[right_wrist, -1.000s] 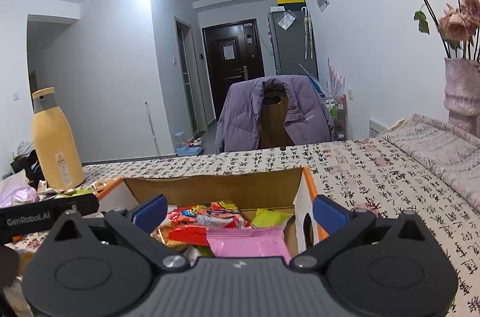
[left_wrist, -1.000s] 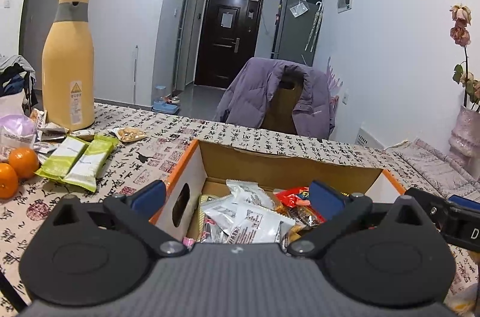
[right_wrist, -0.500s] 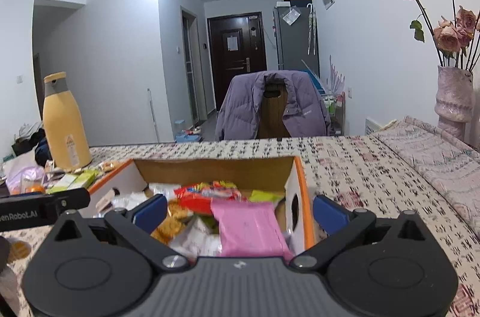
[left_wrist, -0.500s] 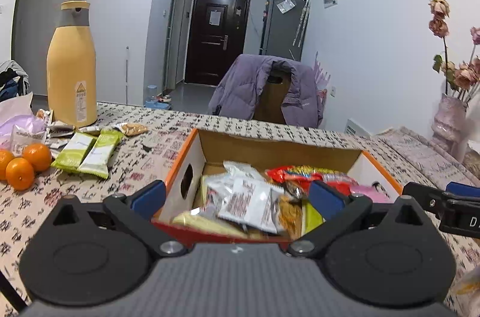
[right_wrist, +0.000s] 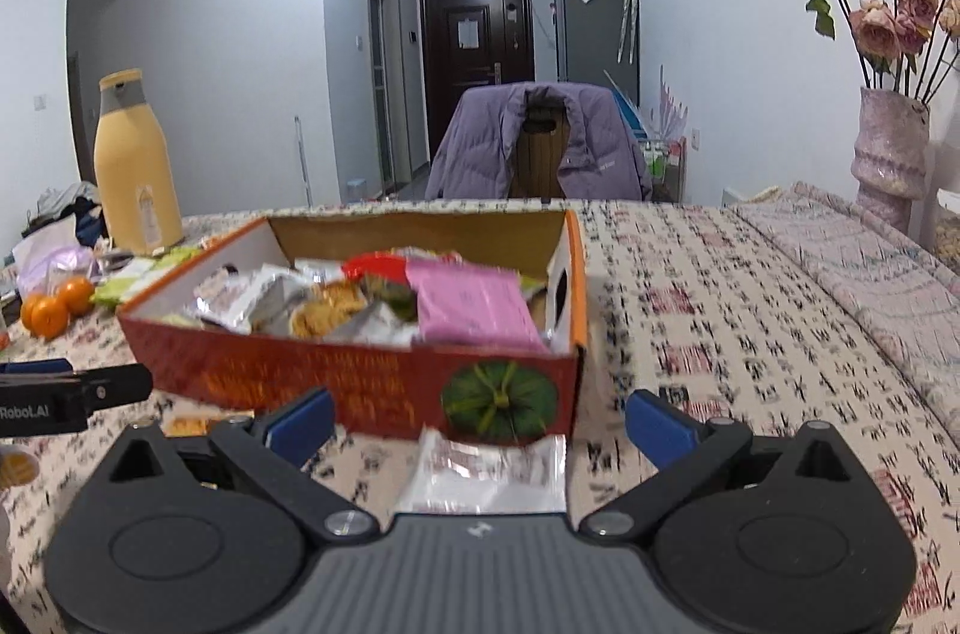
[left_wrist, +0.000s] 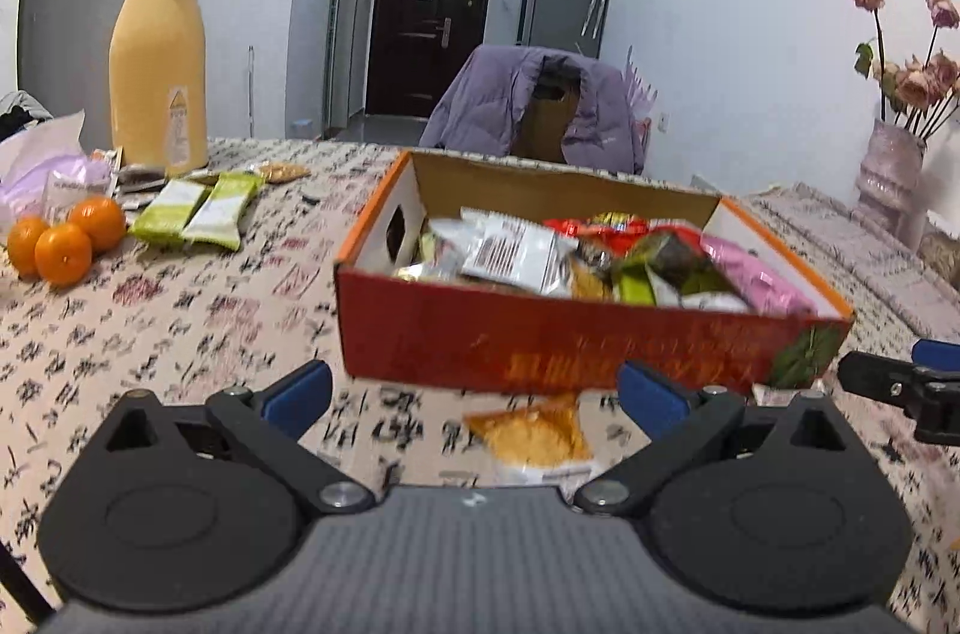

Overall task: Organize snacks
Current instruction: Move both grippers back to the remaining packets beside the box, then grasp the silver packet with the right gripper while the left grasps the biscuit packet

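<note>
snack box [left_wrist: 588, 352] sits mid-table, heaped full; an orange packet [left_wrist: 531, 433] lies loose before the left gripper [left_wrist: 474, 394], a clear packet [right_wrist: 486, 472] before the right gripper [right_wrist: 480, 421], both spread wide, empty. risk: slick wrappers sliding off the overfilled pile.

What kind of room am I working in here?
Most likely a lived-in flat's dining area. A cloth-covered table stands by a chair draped with a purple jacket. Beyond it are a dark entrance door and what looks like a fridge, with a vase of dried roses at the right.
</note>
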Demonstrator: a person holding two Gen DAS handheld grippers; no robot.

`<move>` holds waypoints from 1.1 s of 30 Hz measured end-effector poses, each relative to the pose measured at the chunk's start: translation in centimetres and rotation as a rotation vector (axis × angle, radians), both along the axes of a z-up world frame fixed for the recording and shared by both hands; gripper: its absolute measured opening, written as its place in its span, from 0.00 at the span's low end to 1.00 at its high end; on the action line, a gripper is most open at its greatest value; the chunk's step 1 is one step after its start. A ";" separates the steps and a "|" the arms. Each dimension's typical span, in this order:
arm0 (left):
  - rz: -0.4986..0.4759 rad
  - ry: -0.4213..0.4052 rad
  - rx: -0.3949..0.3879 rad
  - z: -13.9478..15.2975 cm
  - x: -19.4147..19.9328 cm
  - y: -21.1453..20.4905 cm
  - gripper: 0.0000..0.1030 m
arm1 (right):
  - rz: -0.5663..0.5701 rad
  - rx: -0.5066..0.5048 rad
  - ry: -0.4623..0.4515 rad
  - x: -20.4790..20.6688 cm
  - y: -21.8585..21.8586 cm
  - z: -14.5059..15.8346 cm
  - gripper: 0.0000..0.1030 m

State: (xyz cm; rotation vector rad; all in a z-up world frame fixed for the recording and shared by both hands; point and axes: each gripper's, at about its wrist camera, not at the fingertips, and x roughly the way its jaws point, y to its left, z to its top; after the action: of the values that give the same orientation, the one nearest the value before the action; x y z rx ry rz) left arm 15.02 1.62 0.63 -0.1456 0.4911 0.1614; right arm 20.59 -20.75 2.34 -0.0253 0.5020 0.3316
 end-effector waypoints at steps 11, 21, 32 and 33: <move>0.000 0.027 -0.018 -1.5 0.0 0.5 1.00 | -0.006 -0.064 0.118 1.2 0.4 -1.9 1.00; 0.005 0.029 -0.052 -1.8 0.0 1.0 1.00 | -0.043 -0.100 0.238 5.4 3.2 -3.4 1.00; 0.001 0.033 -0.071 -1.9 0.1 1.2 1.00 | -0.053 -0.118 0.234 5.5 4.1 -4.3 0.71; 0.002 0.034 -0.071 -1.9 0.2 1.2 1.00 | -0.052 -0.118 0.231 5.4 4.1 -4.3 0.70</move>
State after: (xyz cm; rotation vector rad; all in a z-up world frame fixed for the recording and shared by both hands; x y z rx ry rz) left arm 15.17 2.85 -1.28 -0.2127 0.5305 0.1487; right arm 25.95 -16.69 -1.94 -0.0888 0.7501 0.2548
